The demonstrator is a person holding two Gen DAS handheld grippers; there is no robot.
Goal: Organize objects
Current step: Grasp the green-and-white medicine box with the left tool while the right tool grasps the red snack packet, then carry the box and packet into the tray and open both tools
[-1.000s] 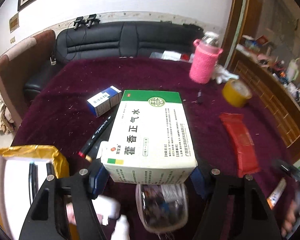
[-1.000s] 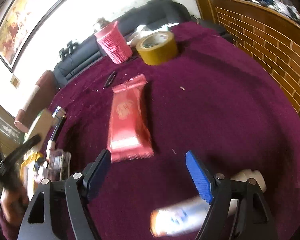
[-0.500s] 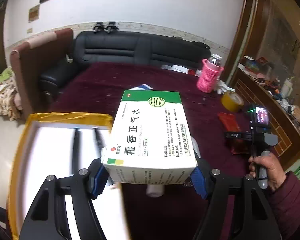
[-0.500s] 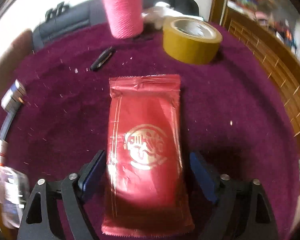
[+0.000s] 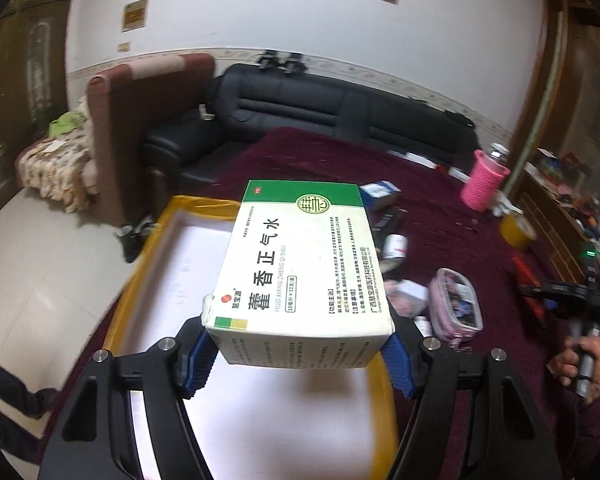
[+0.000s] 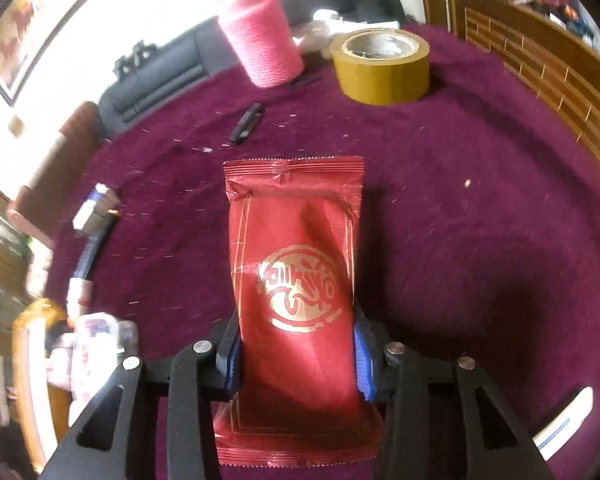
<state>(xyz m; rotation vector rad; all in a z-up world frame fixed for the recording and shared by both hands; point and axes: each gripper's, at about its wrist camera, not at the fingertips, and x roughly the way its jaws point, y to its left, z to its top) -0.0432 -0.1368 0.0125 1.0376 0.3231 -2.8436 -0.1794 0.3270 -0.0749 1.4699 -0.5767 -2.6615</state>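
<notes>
My left gripper (image 5: 298,354) is shut on a white and green medicine box (image 5: 300,264) and holds it in the air over a yellow-rimmed white tray (image 5: 180,248) at the table's left edge. My right gripper (image 6: 296,354) is shut on a red foil packet (image 6: 298,280), its blue pads pressing both long sides; the packet's far end lies over the maroon tablecloth (image 6: 480,240). The right gripper also shows at the far right of the left wrist view (image 5: 572,292).
A pink knitted bottle (image 6: 260,36) and a yellow tape roll (image 6: 382,66) stand at the back. A small dark clip (image 6: 246,124), a marker (image 6: 88,256), a clear pouch (image 5: 456,304) and small boxes lie on the table's left. A tube (image 6: 564,420) lies at the right.
My left gripper has carried the medicine box left, from above the table's middle to over the tray. My right gripper has moved onto the red packet and shut on it.
</notes>
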